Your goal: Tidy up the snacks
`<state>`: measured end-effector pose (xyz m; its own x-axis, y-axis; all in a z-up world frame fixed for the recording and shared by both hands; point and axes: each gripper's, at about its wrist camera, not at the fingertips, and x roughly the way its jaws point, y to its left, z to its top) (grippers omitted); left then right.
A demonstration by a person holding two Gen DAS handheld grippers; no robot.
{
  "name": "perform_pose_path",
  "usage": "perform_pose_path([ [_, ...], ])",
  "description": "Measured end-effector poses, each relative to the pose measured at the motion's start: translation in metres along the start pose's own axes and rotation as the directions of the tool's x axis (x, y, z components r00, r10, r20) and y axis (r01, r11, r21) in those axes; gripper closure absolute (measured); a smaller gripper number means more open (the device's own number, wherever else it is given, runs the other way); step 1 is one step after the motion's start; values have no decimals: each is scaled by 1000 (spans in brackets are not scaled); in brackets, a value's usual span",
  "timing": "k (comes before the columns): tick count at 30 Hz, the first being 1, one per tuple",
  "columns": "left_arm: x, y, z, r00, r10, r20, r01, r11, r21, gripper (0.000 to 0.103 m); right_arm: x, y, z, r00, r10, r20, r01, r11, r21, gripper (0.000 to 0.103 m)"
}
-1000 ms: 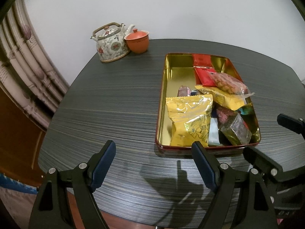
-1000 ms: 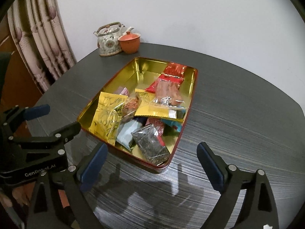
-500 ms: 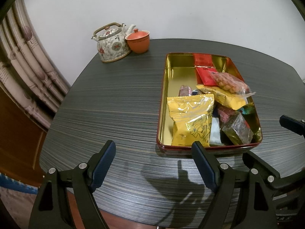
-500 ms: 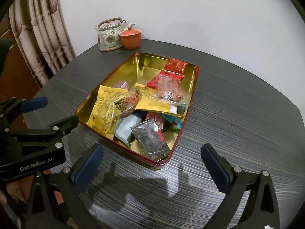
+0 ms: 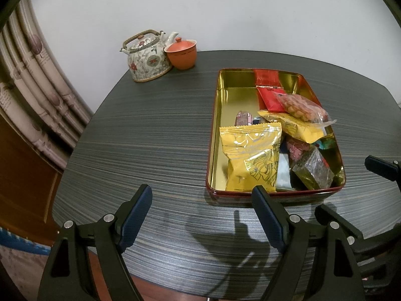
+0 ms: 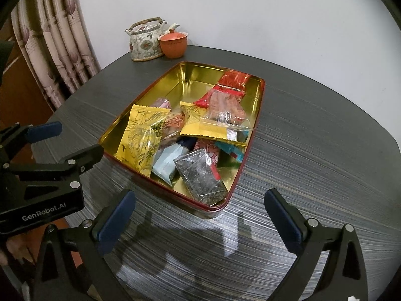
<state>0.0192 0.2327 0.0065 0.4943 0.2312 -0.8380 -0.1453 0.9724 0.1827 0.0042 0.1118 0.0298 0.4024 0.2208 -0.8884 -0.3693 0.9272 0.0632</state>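
A gold tin tray (image 5: 218,125) (image 6: 140,102) with a red rim sits on the dark table, holding several snack packets. A big yellow packet (image 5: 250,158) (image 6: 142,138) lies at its near left, a clear bag of peanuts (image 5: 303,105) over a red packet (image 5: 269,96) toward the back. A dark tea packet (image 5: 313,171) (image 6: 199,175) lies at the near corner. My left gripper (image 5: 201,210) hovers open over the table just short of the tray's near edge, nothing between its fingers. My right gripper (image 6: 198,215) stands open and empty in front of the tray's near corner.
A floral teapot (image 5: 146,59) (image 6: 145,41) and a lidded orange cup (image 5: 181,55) (image 6: 173,42) stand at the table's far left against the white wall. A curtain (image 6: 50,50) hangs at the left. Bare dark tabletop (image 5: 150,138) spreads left of the tray.
The right wrist view has shifted a little, so the tray sits slightly lower and closer in it. Both grippers stay open; no packet has moved.
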Motion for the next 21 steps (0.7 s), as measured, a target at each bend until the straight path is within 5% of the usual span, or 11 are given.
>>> perform_pose_path([
  [21,2,1,-2,1000,11,4,-11,1000,3,21,3,2,-4,1000,6,-13,-6,1000,-8,1],
])
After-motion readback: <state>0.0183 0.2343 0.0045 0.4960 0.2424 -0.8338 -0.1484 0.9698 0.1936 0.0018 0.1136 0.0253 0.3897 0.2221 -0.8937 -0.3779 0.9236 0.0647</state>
